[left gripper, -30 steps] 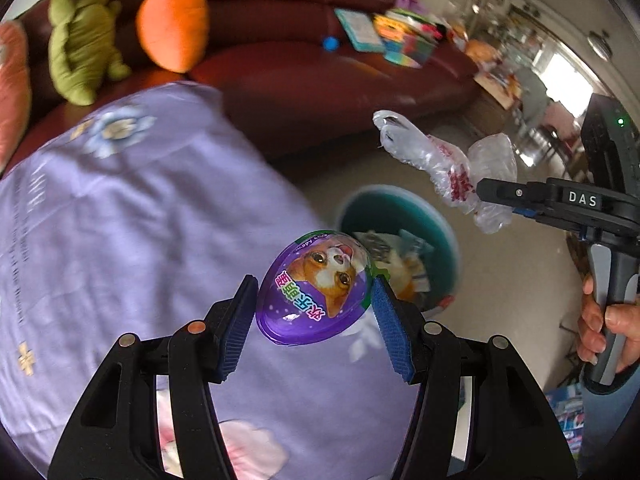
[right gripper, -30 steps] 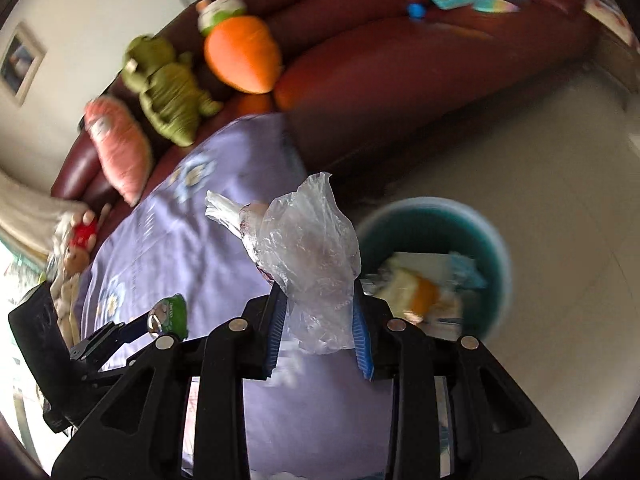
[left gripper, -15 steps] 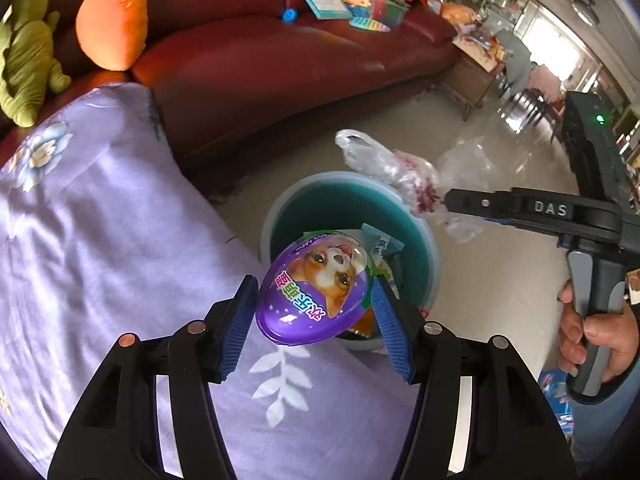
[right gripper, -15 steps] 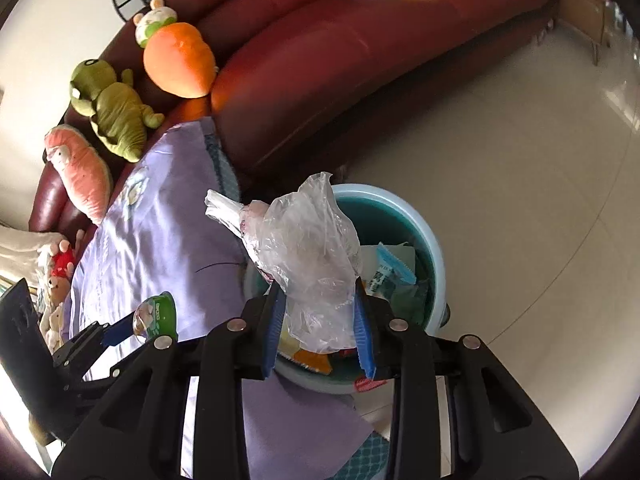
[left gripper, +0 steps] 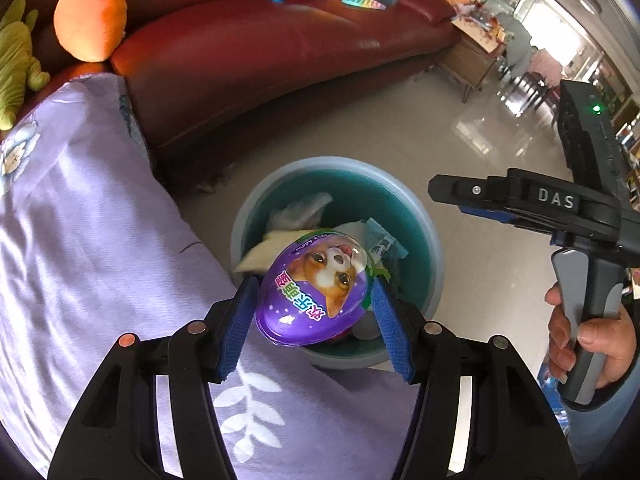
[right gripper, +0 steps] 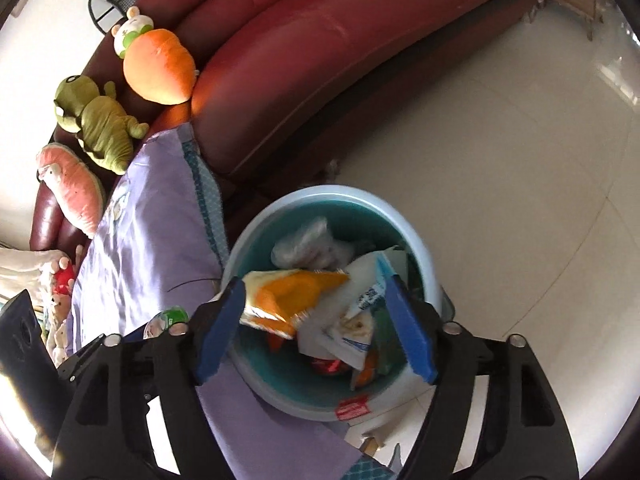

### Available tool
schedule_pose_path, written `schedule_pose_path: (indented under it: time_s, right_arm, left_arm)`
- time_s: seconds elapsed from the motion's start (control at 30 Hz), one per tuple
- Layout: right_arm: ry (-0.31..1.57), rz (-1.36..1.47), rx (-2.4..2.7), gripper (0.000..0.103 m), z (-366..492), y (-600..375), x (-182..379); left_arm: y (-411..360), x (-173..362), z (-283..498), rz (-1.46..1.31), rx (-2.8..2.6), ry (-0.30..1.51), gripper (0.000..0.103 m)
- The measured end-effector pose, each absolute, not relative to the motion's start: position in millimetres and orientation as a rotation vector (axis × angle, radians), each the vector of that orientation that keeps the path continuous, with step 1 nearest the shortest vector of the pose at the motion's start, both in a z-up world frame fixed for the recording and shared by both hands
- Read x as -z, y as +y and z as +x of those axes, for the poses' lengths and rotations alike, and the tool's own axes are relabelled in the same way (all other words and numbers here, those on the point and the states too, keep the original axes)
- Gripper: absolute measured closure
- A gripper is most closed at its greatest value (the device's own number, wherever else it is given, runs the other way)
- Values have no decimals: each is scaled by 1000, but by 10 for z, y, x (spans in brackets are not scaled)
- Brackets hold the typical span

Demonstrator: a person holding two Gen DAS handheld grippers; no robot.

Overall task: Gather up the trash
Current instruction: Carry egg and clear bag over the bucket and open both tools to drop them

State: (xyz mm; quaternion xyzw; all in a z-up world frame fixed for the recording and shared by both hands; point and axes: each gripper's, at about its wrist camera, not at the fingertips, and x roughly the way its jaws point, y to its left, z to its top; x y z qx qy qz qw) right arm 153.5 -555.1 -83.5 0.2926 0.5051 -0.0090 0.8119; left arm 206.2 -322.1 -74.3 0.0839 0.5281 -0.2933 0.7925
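meanwhile, the left gripper is pinching a glossy purple plastic egg, likely light, stiff, slippery, by its sides above the round teal bin; the right gripper is opening, empty.

Red leather sofa, carrot plush, green plush, purple floral cloth

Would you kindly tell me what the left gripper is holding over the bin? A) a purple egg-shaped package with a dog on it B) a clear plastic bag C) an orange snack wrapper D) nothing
A: the left gripper has its pads pressed on the purple egg package above the teal bin.
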Motion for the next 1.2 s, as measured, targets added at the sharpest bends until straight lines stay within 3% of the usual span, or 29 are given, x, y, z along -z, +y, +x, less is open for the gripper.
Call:
schedule_pose_path:
  time_s: [0.57,0.6,0.73,0.8,0.93,1.2]
  right_arm:
    - [1092,603,46,28,1412,-5702,735]
    - [1094,600,47,28,1414,-5703,732]
    - [1098,596,53,28,1408,-5695,724]
    - [1099,590,53,28,1412,-5685,715]
    - [1105,579,49,28,1425,-5638,696]
    - [1117,550,16,11,1394,-5467,591]
  left_arm:
    - [-3635,833,1991,201,661,1131,42]
    - [-3646,834,1987,203,660,1126,40]
    - [-3656,836,1971,209,635,1109,14]
    - [-3634,826,1975,202,619,1104,10]
    - [-3580,806,2010,183,603,1115,9]
    - [-3359,736,1938,159,578,1119,8]
